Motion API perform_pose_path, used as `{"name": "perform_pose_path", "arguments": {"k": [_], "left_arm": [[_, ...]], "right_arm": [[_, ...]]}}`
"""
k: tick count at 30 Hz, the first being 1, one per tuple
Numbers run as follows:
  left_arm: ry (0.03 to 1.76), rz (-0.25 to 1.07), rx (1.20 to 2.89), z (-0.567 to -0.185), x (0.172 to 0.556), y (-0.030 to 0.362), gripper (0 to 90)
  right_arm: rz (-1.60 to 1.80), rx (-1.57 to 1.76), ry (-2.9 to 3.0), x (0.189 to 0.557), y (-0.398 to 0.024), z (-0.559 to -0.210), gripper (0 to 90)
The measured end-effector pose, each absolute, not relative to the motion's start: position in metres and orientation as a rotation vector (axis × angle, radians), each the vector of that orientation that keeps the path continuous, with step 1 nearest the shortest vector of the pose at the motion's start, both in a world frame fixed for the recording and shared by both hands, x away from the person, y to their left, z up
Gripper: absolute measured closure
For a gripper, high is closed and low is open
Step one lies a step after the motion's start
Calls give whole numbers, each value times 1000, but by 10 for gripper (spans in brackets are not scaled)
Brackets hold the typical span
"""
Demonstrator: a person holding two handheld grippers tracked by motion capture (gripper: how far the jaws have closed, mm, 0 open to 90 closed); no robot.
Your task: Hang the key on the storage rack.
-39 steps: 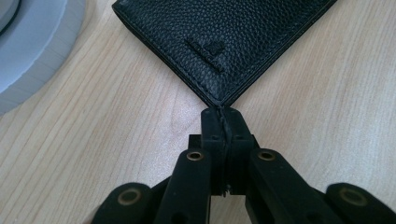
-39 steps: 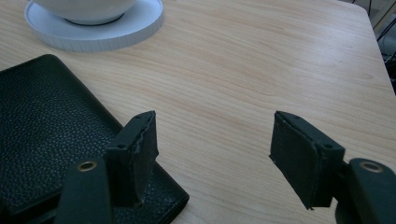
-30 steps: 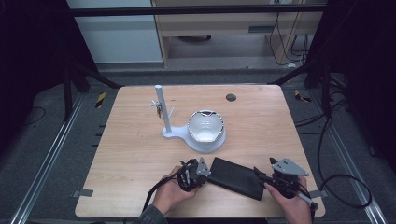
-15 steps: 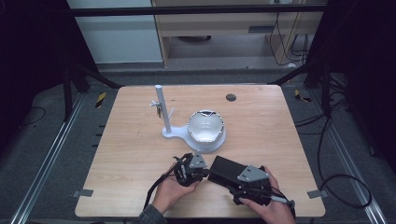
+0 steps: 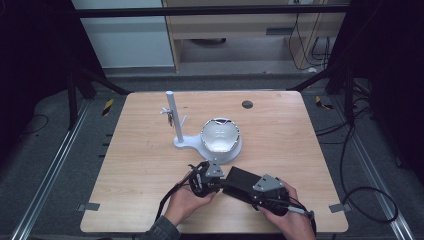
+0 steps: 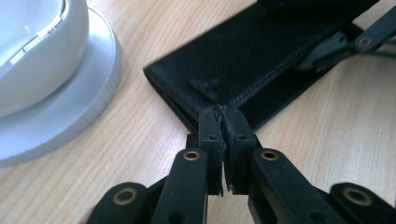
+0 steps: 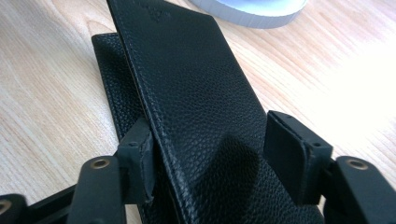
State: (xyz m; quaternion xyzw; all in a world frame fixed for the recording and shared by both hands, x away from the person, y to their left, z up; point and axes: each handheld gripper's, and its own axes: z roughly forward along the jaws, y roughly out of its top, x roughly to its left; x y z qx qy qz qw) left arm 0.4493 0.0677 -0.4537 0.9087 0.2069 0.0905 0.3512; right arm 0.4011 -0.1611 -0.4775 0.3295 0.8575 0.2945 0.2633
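Wallet (image 5: 243, 181) lies on the table (image 5: 135, 165) near your edge, just in front of the white stand (image 5: 220, 150). Your left gripper (image 6: 223, 116) is pressed together, pinching the wallet's edge. Your right gripper (image 7: 210, 154) has just been closing with the wallet's upper flap between its jaws; one pad (image 7: 137, 154) touches, the other stands off.

Black jaws w/ brass rivets, grey top plates, dark sleeve (image 5: 159, 231)
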Motion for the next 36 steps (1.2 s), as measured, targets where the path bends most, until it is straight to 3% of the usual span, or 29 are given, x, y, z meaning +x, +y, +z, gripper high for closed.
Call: {"name": "perform_pose_path", "arguments": {"k": [13,27,33,36], "left_arm": [[553,230,2373,-468,459,58,846],[560,227,2355,-459,464,55,840],[568,214,2332,-452,467,53,831],[589,204,2321,-450,467,52,804]], "right_arm": [[828,909,2278,402,-167,-472,404],[737,878,2362,410,-153,-477,313],[660,881,2362,415,-149,-476,417],[621,866,2335,414,-149,-475,561]]}}
